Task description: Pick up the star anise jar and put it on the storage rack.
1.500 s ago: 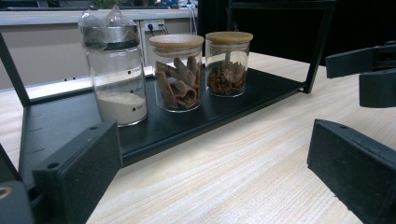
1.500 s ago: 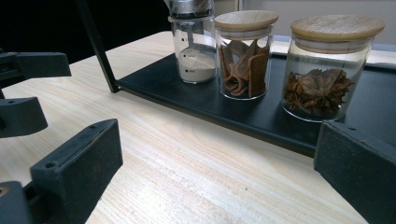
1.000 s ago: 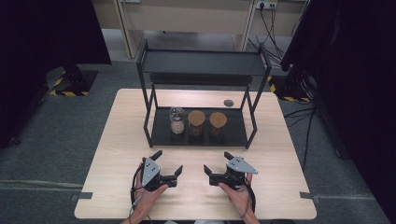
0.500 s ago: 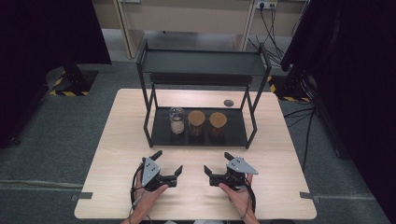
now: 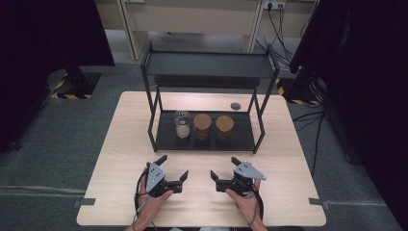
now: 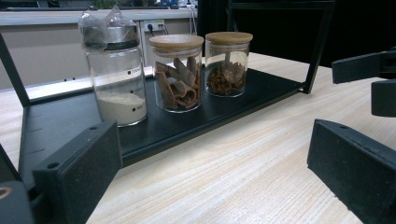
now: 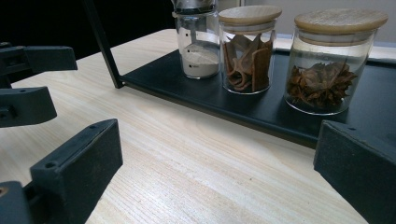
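While both hands rested near the front edge of the wooden surface, the left claw and the right claw pointed inward toward each other, close together but apart. Each claw was spread wide with nothing between its jaws, as both gripper views confirmed: bare wood grain lay between the black jaws in each.

Behind the hands stood a black two-tier rack, its lower tray resting on the surface. Three jars stood in a row on that tray, close beside one another. At the left of the row in the high view was a clear jar with white powder, roughly a third full, its top covered by something crinkled and shiny. In the middle stood a jar of curled brown bark pieces under a wooden lid, and at the right a jar of dark star-shaped spice, also with a wooden lid.

A small dark round object lay on the surface behind the tray. Dark curtains hung at both sides, and cables trailed on the floor beyond.
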